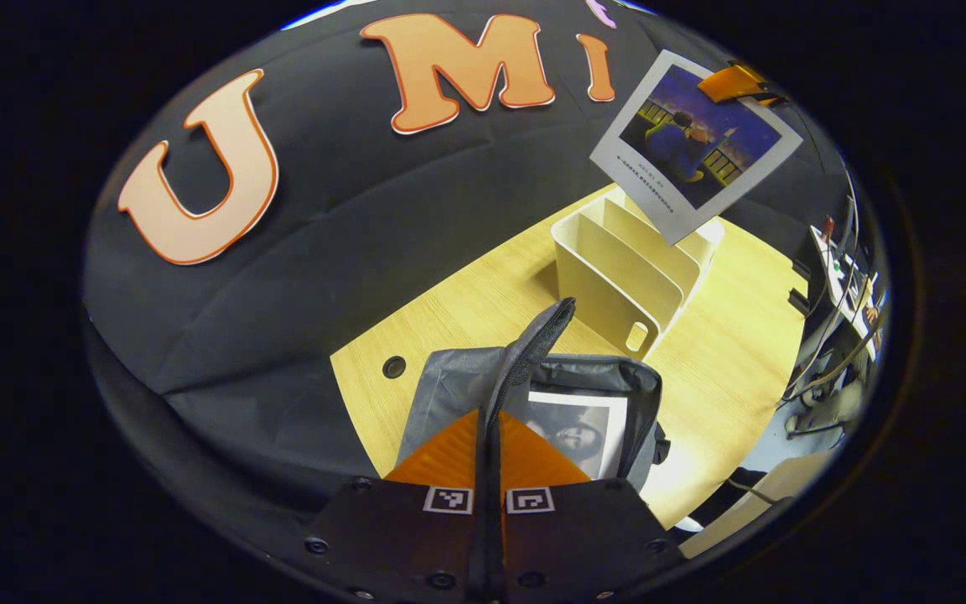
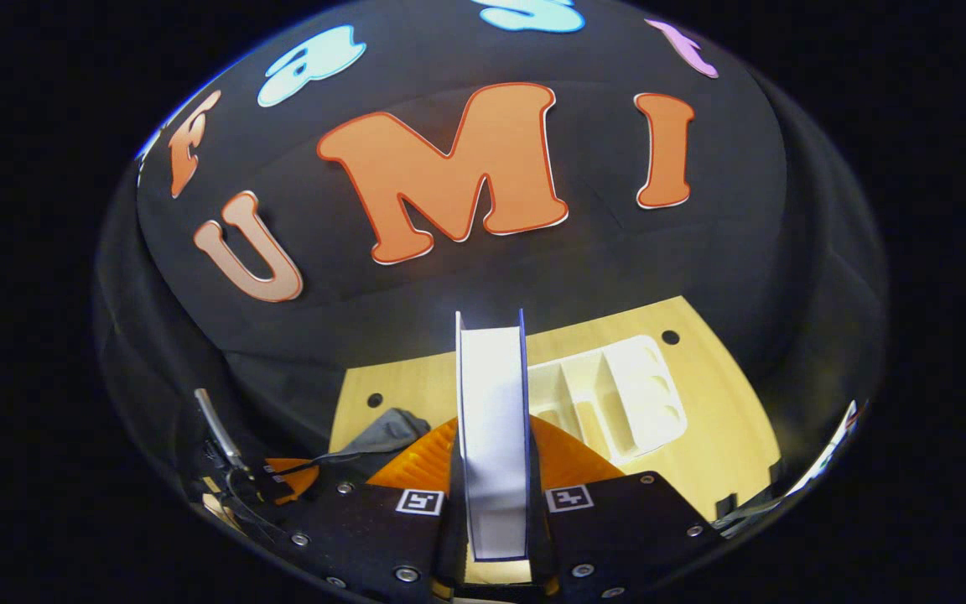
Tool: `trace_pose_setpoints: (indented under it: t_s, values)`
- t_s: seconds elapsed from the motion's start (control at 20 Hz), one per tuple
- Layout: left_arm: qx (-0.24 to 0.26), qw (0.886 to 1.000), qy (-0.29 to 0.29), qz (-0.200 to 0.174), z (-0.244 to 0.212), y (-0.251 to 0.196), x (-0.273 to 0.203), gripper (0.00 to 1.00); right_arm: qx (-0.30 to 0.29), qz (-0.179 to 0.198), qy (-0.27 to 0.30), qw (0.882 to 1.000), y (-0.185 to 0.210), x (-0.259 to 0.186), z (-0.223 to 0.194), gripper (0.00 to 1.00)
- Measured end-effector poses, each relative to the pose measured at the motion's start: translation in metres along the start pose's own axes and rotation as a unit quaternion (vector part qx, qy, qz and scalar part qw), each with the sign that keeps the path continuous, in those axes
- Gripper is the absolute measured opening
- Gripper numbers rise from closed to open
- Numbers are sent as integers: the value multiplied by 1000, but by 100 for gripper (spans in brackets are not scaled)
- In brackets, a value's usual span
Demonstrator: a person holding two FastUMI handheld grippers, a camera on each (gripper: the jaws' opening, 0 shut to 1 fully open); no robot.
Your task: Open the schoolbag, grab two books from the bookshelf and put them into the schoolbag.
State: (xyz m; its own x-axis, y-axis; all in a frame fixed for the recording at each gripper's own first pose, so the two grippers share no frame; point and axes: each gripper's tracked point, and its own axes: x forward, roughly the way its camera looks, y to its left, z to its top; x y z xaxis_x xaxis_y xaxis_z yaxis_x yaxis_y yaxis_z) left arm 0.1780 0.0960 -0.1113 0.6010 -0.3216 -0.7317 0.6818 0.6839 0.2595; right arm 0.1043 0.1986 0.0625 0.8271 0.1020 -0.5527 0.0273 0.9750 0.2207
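At six o'clock the left gripper (image 1: 490,482) pinches the schoolbag (image 1: 617,377) flap open, one book (image 1: 579,432) inside. Right gripper (image 2: 495,495) clamps the second book (image 2: 493,419) above the empty bookshelf (image 2: 617,403). If the flap sags, that book may snag.

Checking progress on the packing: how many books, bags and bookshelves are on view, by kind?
Books: 2, one in the schoolbag at, one held by the right tongs at
Schoolbags: 1
Bookshelves: 1
Total: 4
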Motion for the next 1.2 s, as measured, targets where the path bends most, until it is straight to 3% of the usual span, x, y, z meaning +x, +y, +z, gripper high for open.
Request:
trace_pose_setpoints:
  t_s: [0.25,0.55,0.85,1.2]
  values:
    - [16,1000,1,5,-4,9,-3,1,131,75,29,988,11,11,-88,29]
    - [23,1000,5,6,-5,12,-9,1,284,127,67,948,21,57,-197,29]
    - [48,999,13,13,-1,10,-10,1,360,139,107,916,50,125,-275,29]
    - [77,997,13,22,11,-1,-14,1,401,171,93,895,101,180,-294,29]
